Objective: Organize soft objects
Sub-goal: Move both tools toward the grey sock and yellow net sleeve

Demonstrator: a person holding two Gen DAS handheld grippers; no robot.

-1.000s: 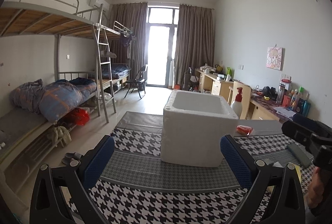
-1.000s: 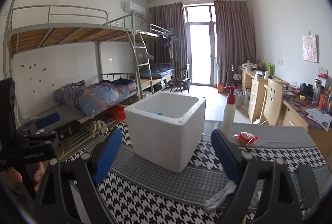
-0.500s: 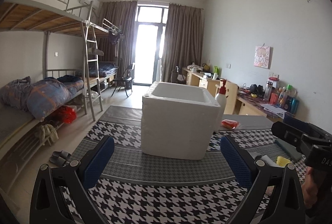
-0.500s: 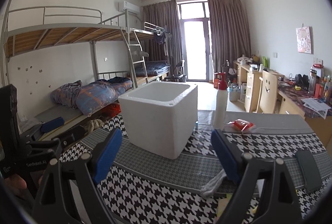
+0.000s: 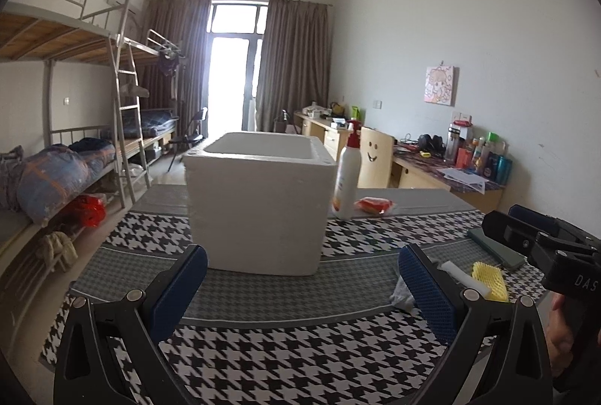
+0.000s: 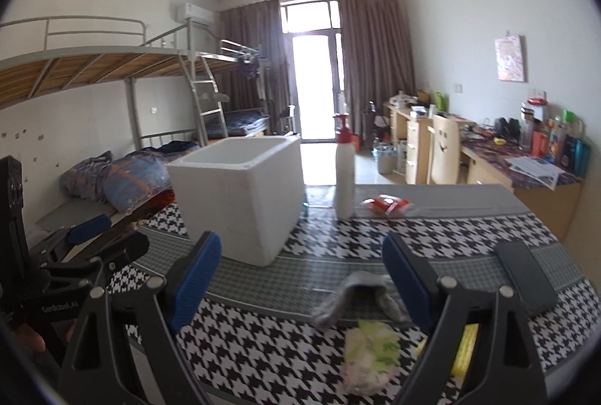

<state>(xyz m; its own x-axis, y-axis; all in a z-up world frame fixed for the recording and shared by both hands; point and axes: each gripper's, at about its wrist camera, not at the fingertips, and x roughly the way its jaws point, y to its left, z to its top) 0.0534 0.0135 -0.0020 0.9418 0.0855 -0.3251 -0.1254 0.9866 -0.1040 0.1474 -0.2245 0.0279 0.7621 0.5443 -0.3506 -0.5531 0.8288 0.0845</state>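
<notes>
The left gripper (image 5: 300,277) hangs over the near part of the houndstooth-covered surface (image 5: 263,360), its blue-padded fingers (image 5: 176,286) spread wide with nothing between them. Straight beyond it stands the white foam box (image 5: 259,202), open at the top. The right gripper (image 6: 300,275) is likewise spread wide and empty, hovering above the near right part of the surface.

Between and just past the right gripper's fingers (image 6: 195,281) lies a crumpled grey cloth (image 6: 353,296); nearer still lies a pale green-and-white soft bundle (image 6: 370,356), and a yellow piece (image 6: 464,348) shows partly behind the right-hand finger (what it is cannot be told from this view). In the left wrist view a yellow mesh sponge (image 5: 488,281) lies beside a white roll (image 5: 464,279) at the right. A dark flat pad (image 6: 526,277) lies further right. A white pump bottle (image 6: 344,176) stands just right of the box, with a red packet (image 6: 387,205) near it on the far side.
</notes>
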